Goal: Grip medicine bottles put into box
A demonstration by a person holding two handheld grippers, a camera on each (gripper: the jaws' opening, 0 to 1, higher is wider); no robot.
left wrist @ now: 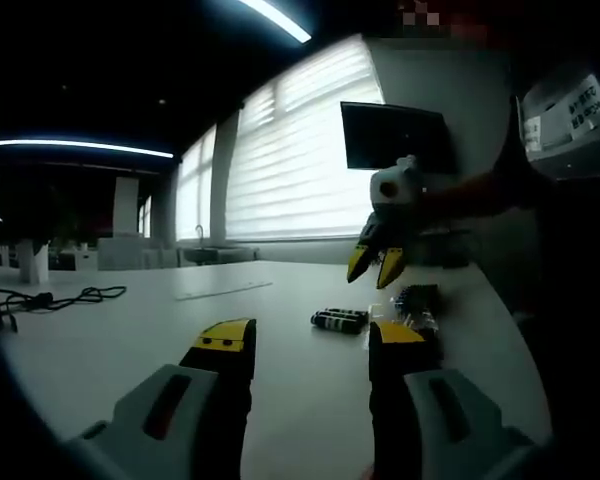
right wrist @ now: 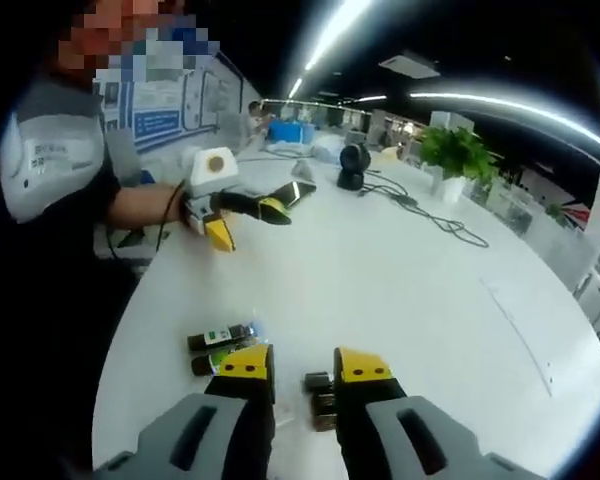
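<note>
White table (right wrist: 400, 290), dark medicine bottles (right wrist: 220, 337) lying flat

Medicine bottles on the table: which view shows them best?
The right gripper view. The medicine bottles lie close below the camera on the white table, beside the right tongs, and a green label is visible. In the left gripper view the bottles are small, dark and backlit, lying beyond the left tongs.
</note>
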